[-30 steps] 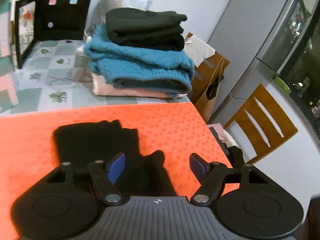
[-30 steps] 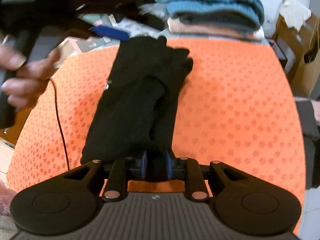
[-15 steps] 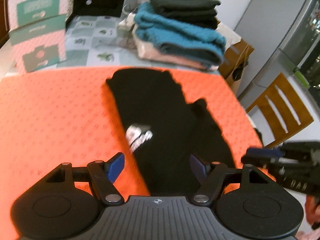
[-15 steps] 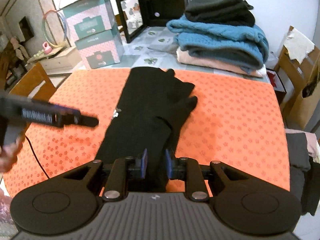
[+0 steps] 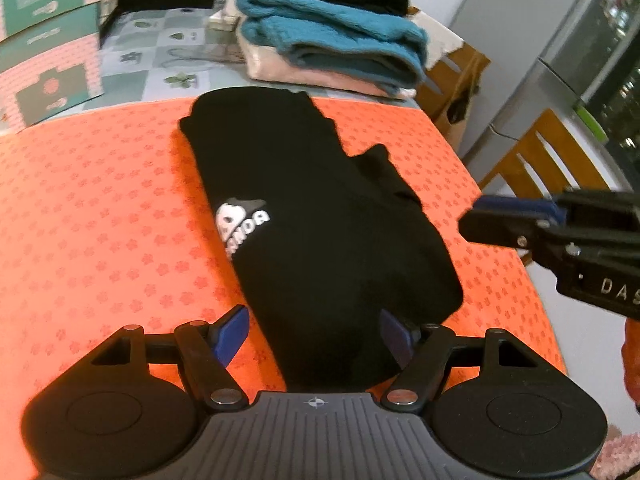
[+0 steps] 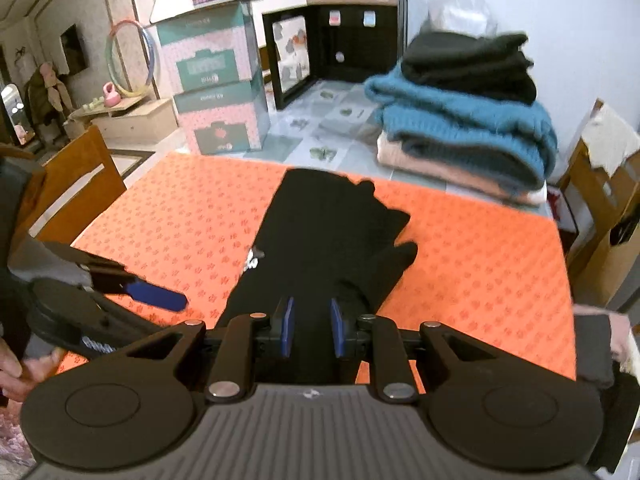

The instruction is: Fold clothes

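A: What covers the desk?

B: An orange patterned cloth; a black garment lies lengthwise along its middle. Behind it sits a stack of folded clothes, with pink-and-teal boxes to the left.

A: Do the views differ?

B: Only the left one shows the white logo fully, plus a fridge.

A: The claws?

B: The left claw gapes wide over the garment's near end, gripping nothing. The right claw is narrowed, pinching black fabric.

A: Changes?

B: A second ago the left one faced the stack; it has dropped nearer.
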`<state>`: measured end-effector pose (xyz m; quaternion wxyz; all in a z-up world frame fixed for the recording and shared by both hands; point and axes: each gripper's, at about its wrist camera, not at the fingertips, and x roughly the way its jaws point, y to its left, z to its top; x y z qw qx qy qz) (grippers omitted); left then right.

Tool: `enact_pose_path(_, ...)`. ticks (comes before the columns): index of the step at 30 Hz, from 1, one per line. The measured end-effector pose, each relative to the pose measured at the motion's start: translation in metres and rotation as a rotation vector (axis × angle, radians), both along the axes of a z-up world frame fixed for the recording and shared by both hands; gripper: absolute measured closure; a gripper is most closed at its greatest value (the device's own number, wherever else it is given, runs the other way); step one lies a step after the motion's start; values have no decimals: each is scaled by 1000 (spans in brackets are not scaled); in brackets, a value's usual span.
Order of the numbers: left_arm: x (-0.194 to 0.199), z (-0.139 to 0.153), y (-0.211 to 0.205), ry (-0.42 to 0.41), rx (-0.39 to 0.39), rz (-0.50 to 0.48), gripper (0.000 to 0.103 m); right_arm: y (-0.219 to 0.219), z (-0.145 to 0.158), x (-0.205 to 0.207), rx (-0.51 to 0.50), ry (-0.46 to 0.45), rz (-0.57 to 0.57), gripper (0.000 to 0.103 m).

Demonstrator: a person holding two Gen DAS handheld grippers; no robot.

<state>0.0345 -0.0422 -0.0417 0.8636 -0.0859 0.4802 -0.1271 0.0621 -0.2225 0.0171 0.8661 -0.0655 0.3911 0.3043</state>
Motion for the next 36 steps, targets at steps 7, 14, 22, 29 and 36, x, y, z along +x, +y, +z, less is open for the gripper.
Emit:
enact_pose_path(7, 4, -25, -17, 66, 56, -86, 29, -3, -38, 20, 53, 182, -29, 80)
enact_pose_path(14, 0, -47, -8, 139, 55, -77, 29, -11, -77, 43, 85, 340, -93, 80)
enact_pose_path(22, -7, -28, 15, 89, -20, -9, 29, -13, -46, 70, 98, 186, -147, 34)
enact_pose_path(29, -3, -14, 24, 47, -63, 36, 29, -20, -93, 132, 223, 389, -225, 50)
enact_pose_path(36, -10, 0, 25, 0, -73, 43, 29, -2, -90, 137, 400, 472, -141, 93)
